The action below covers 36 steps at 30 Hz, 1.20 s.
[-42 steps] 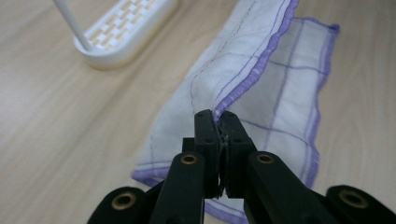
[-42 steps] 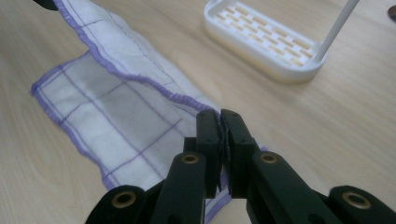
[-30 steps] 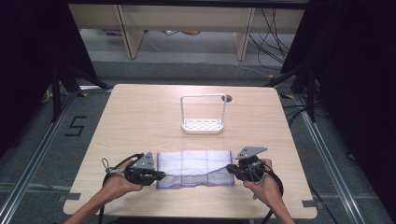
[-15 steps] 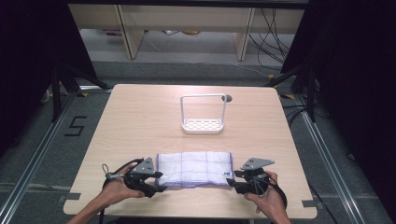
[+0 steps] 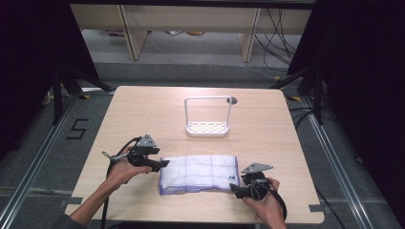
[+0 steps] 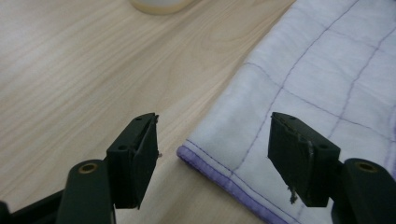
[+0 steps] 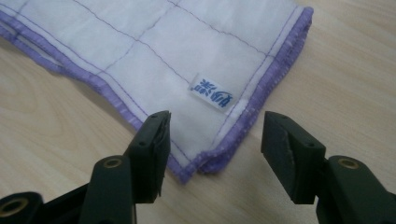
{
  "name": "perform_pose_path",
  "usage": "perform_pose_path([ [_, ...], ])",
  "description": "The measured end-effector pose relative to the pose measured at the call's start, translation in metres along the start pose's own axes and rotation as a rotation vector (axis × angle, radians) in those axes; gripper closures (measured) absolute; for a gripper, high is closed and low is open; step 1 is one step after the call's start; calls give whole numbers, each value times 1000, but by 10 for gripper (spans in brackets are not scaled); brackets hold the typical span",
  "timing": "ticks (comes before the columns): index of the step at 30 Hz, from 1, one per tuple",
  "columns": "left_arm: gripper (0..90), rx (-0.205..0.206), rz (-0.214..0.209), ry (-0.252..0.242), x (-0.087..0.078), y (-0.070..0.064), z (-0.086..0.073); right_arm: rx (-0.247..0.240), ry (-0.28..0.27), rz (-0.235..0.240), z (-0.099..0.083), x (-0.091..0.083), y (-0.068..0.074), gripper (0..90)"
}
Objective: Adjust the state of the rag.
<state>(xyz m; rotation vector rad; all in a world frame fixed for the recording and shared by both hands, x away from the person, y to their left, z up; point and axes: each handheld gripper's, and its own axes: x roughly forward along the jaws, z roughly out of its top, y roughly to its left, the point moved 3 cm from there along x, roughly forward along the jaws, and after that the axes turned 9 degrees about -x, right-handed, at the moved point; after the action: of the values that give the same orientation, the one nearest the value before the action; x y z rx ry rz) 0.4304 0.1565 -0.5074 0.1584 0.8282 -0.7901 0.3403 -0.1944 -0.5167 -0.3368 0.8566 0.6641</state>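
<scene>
One cloth [image 5: 199, 173], white with a purple stitched grid and purple hem, lies folded flat on the table [image 5: 267, 119], stretched between the two grippers. In the left gripper view a hemmed corner of the cloth [image 6: 299, 93] lies just ahead of the jaws and between them, nearer the right-hand jaw, with bare wood under the left-hand one. The left gripper [image 5: 162, 164] is released: its jaws stand wide apart and hold nothing, and I cannot tell whether they touch the cloth. In the right gripper view another corner of the cloth [image 7: 177, 56] sits just ahead of the gap between the jaws, its hem layers showing stacked at the tip. A small white label [image 7: 212, 91] with blue print lies on the cloth just beyond that corner. The right gripper [image 5: 236, 189] is also released, jaws spread, gripping nothing.

Farther out, one white rack [image 5: 207, 117] with a perforated base and a tall loop handle stands upright, well beyond both grippers and apart from the cloth; in the left gripper view a pale rounded edge of it [image 6: 159, 5] shows far ahead at the top. A small dark round piece [image 5: 234, 100] sits on the table just behind the rack. Nothing lies between either gripper and its corner of the cloth. Two hands hold the grippers: the left hand [image 5: 123, 171] and the right hand [image 5: 263, 205], each with a black cable trailing back.
</scene>
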Motion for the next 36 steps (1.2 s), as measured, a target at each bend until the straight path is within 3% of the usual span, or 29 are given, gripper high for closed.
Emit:
perform_pose_path([
  [1, 326, 0, 1, 6, 4, 1, 0, 21, 14, 3, -1, 1, 1, 412],
  [5, 337, 24, 8, 28, 13, 0, -2, 5, 25, -13, -2, 5, 2, 426],
  [6, 350, 37, 12, 35, 15, -1, -2, -14, 7, -29, -2, 8, 2, 434],
  [8, 385, 48, 20, 40, 18, -3, -4, -47, 32, -39, -2, 7, 1, 448],
  [11, 491, 103, 19, 42, 20, -6, -9, -45, 31, -37, -2, 7, 2, 481],
  [13, 611, 132, 15, 39, 18, -8, -9, -55, 30, -31, -2, 7, 2, 515],
  [15, 726, 148, -2, 40, 17, -9, -10, -60, 30, -28, -2, 7, 2, 543],
  [18, 811, 169, -11, 51, 17, -12, -13, -61, 21, -17, -2, 7, 1, 631],
  [20, 828, 149, -25, 46, 15, -14, -16, -41, 17, 5, -2, 7, 2, 723],
  [21, 831, 150, -38, 54, 12, -15, -18, -60, 19, 14, -2, 6, 0, 769],
  [23, 838, 138, -56, 51, 6, -20, -25, -53, 14, 30, -2, 6, -1, 824],
  [24, 840, 150, -59, 57, 3, -21, -27, -78, 15, 31, -1, 6, -4, 836],
  [26, 844, 116, -88, 42, -3, -30, -34, -81, 11, 42, 1, 7, -6, 848],
  [27, 846, 124, -94, 48, -6, -31, -37, -83, 26, 57, 4, 6, -9, 852],
  [28, 846, 80, -129, 30, -9, -38, -41, -104, 10, 55, 7, 7, -13, 853],
  [29, 847, 86, -139, 32, -11, -40, -43, -87, 6, 69, 11, 7, -16, 855],
  [31, 847, 60, -162, 27, -16, -46, -50, -88, -14, 70, 18, 10, -22, 855],
  [32, 848, 46, -177, 22, -18, -49, -53, -82, -5, 77, 23, 10, -25, 856],
  [33, 847, 40, -197, 16, -20, -53, -56, -107, 8, 77, 28, 9, -31, 856],
  [34, 847, 25, -203, 12, -22, -56, -58, -94, 7, 86, 35, 10, -35, 856],
  [36, 847, 29, -233, 9, -23, -67, -61, -100, 19, 97, 48, 11, -39, 856],
])
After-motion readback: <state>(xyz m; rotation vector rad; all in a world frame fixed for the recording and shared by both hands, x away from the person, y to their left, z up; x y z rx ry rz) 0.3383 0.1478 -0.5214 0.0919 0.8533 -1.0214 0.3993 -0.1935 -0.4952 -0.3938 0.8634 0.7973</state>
